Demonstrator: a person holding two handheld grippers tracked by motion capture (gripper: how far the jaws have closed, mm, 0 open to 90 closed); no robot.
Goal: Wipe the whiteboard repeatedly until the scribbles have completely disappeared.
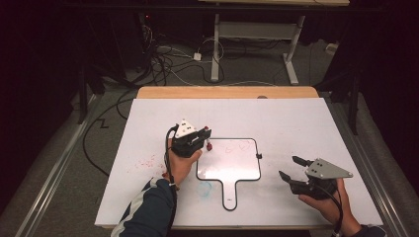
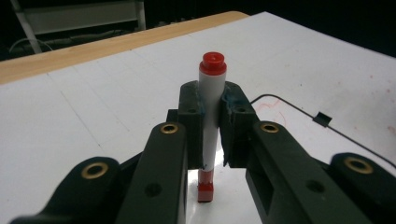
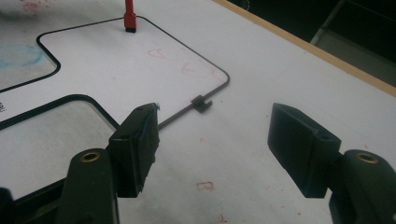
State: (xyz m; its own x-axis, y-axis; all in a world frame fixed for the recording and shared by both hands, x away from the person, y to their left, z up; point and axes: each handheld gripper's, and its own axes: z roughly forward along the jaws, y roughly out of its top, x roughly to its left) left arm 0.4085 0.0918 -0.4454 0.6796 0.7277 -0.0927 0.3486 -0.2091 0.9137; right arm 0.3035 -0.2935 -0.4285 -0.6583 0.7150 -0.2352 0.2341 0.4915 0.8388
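Observation:
A small hand-held whiteboard (image 1: 232, 170) with a black rim and handle lies on the white table sheet, with faint red scribbles (image 1: 237, 145) near its far edge. My left gripper (image 1: 203, 137) is shut on a red-capped white marker (image 1: 209, 145) held upright, its red lower end resting at the board's far left corner. In the left gripper view the marker (image 2: 213, 70) stands clamped between the pads (image 2: 190, 116). My right gripper (image 1: 290, 168) hovers open just right of the board, nothing between its jaws. In the right gripper view, the marker's end (image 3: 129, 18) and the scribbles (image 3: 187, 67) lie ahead.
A small black clip (image 1: 258, 156) sits on the board's right rim. Red smudges (image 1: 147, 163) mark the sheet at left, a blue smudge (image 1: 204, 187) beside the handle. A wooden table edge (image 1: 227, 92) runs along the back; cables and desk legs lie on the floor beyond.

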